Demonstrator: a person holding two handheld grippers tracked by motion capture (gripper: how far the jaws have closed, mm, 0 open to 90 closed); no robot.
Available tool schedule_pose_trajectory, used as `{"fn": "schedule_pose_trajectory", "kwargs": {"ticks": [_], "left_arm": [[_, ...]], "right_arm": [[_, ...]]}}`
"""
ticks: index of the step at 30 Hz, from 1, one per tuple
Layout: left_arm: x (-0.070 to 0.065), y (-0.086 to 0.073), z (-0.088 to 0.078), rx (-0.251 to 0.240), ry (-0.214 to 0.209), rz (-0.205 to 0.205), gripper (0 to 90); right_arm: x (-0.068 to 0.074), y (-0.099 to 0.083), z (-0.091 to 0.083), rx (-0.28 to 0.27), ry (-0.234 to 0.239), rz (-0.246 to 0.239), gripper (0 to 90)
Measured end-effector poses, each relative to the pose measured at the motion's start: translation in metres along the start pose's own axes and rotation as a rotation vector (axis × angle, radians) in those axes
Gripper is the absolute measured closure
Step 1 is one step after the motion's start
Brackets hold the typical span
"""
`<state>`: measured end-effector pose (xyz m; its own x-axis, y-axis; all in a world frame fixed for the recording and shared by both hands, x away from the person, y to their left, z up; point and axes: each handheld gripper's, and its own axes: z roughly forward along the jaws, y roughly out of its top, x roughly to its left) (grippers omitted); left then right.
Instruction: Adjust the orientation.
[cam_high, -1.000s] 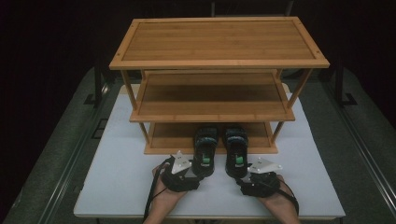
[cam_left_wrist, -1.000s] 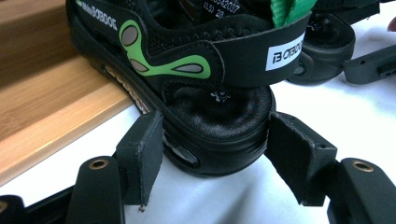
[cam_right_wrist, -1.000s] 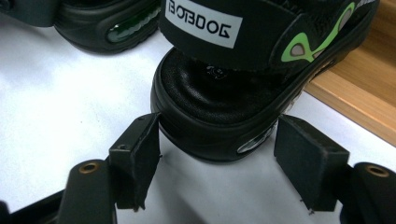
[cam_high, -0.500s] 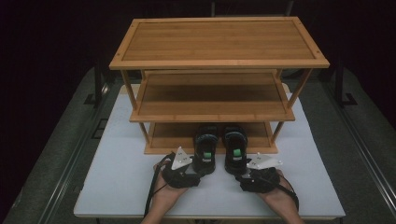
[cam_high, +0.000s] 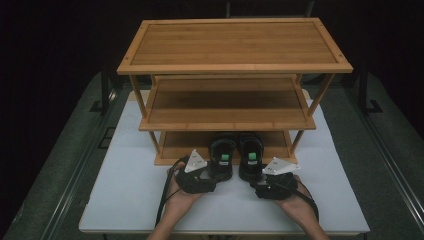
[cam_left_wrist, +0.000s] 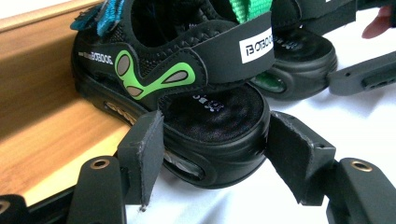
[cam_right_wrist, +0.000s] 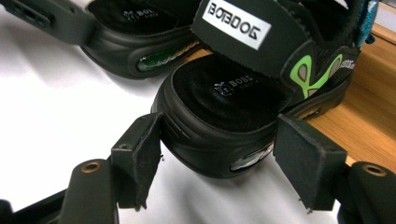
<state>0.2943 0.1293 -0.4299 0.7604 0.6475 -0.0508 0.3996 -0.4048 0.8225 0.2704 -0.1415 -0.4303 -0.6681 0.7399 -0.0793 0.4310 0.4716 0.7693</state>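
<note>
From above, a three-tier wooden rack (cam_high: 232, 90) stands on a white bench (cam_high: 120, 200), and a pair of black sandals sits with toes on the rack's lowest board and heels out over the bench. The left sandal (cam_high: 222, 159) and right sandal (cam_high: 251, 159) lie side by side, each showing a small green patch. The left tongs (cam_high: 212, 176) and right tongs (cam_high: 256, 181), each topped by a grey three-cornered plate, sit just behind the heels, with a hand (cam_high: 185, 197) under the left one; from here the jaws themselves are too small to read.

The left gripper view gives the detail: the left sandal's (cam_left_wrist: 205, 116) rounded rubber heel lies between the padded jaws of the left tongs (cam_left_wrist: 215, 154), the left pad against its side, the right pad touching or nearly so; whether they actually squeeze it I cannot tell. A green swirl marks the mesh side, a white label the heel strap, and the wooden board (cam_left_wrist: 42, 107) is smooth bamboo. Its toe is cut off at the top.

In the right gripper view, the right sandal's (cam_right_wrist: 233, 107) heel sits between the right tongs (cam_right_wrist: 217, 154), whose jaws stand apart, the right pad clear of the sole. The dark insole bears faint print, hard to read.
</note>
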Motion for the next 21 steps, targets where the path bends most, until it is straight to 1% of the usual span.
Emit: {"fn": "schedule_pose_trajectory", "kwargs": {"ticks": [2, 8, 11, 16, 21], "left_arm": [[-0.001, 0.002, 0.002, -0.003, 0.006, 0.010, 36.6], [0.001, 0.003, 0.006, -0.009, 0.007, -0.004, 36.6], [0.001, 0.005, 0.009, -0.011, 0.010, -0.009, 36.5], [0.002, 0.006, 0.012, -0.017, 0.015, -0.017, 36.4], [0.000, 0.005, 0.012, -0.020, 0.026, -0.011, 36.3]], "right_arm": [[0.000, 0.001, 0.003, -0.005, -0.010, -0.018, 32.6], [-0.003, 0.002, 0.007, -0.004, -0.005, 0.007, 32.6], [-0.002, 0.004, 0.009, -0.010, -0.013, 0.007, 32.6], [-0.001, 0.005, 0.013, -0.022, -0.024, 0.020, 32.5], [0.000, 0.004, 0.013, -0.025, -0.033, 0.034, 32.4]]}}
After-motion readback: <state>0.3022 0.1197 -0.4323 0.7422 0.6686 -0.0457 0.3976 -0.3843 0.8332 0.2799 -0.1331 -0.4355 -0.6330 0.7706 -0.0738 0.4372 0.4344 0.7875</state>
